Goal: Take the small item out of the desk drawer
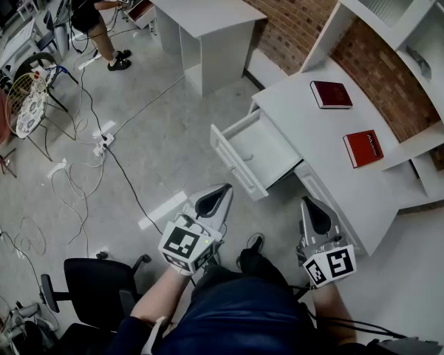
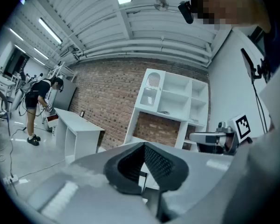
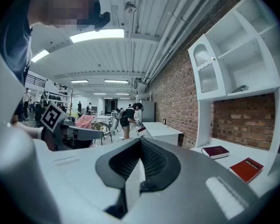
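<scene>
head view, steeply downward: the left gripper (image 1: 220,192) and the right gripper (image 1: 311,204) are held close before the person's body. each has its jaws pressed together with nothing clamped between them, as each gripper view confirms. the drawer (image 1: 236,161) stands pulled out from the front of the white table (image 1: 318,135), jutting over the floor (image 1: 170,146) ahead of the grippers and roughly between them. only its pale bottom shows, and the small item cannot be made out in any view. the right gripper lies near the table's front edge, beside the drawer, while the left gripper is over bare floor. on the table top a dark red book (image 1: 331,95) and a red book (image 1: 363,148) lie well apart. a white shelf unit (image 1: 399,13) rises at the table's back against a brick wall (image 1: 295,6). farther off stands a second white table (image 1: 199,9), with another person (image 1: 89,9) near it. cables (image 1: 81,191) and a power strip (image 1: 103,145) trail across the floor to the left. a black chair (image 1: 96,283) stands just beside the person's left arm.
</scene>
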A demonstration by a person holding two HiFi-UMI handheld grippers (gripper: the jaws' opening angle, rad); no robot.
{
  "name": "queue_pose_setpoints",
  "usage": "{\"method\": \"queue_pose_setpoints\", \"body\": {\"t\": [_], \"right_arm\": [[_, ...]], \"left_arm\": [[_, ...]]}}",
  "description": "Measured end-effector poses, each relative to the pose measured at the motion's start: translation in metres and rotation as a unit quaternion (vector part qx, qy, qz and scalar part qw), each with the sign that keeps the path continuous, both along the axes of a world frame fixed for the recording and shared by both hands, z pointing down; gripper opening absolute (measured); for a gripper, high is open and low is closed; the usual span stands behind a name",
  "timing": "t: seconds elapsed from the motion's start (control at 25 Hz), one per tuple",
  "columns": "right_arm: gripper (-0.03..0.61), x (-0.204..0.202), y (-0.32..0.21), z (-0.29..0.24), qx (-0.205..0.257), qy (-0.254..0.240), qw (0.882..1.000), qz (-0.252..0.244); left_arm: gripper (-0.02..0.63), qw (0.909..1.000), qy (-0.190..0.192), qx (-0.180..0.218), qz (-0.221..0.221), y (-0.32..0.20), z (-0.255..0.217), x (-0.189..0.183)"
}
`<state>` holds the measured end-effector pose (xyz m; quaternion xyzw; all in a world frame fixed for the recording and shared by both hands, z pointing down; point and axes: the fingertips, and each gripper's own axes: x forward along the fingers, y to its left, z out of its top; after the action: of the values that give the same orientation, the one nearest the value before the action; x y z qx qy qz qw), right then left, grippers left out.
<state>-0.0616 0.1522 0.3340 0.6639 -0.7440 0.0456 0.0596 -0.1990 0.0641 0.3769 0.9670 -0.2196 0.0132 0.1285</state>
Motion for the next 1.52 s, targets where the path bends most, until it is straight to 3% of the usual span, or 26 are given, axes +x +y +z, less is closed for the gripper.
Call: {"method": "queue_pose_setpoints", "body": {"t": [0.36, 0.48, 0.72, 1.28, 1.52], "right_arm": [[0.002, 0.002, 0.053, -0.001, 0.013, -0.053, 0.998, -0.008], [0.002, 0.013, 0.068, -0.001, 0.025, -0.065, 0.998, -0.007], [0.003, 0.043, 0.094, 0.015, 0.01, -0.097, 0.995, 0.003], [0.003, 0.086, 0.139, 0.016, 0.026, -0.097, 0.995, -0.003], [0.003, 0.094, 0.132, 0.023, 0.017, -0.104, 0.994, -0.004]], "left_arm": [[0.002, 0.9993, -0.035, 0.007, -0.014, 0.063, -0.015, 0.011], [0.002, 0.9988, -0.045, -0.005, -0.018, 0.082, -0.022, 0.026], [0.002, 0.9972, -0.068, 0.007, -0.03, 0.112, -0.027, 0.048], [0.002, 0.9952, -0.078, 0.013, -0.057, 0.156, -0.021, 0.082], [0.002, 0.9943, -0.082, 0.005, -0.068, 0.141, -0.014, 0.086]]}}
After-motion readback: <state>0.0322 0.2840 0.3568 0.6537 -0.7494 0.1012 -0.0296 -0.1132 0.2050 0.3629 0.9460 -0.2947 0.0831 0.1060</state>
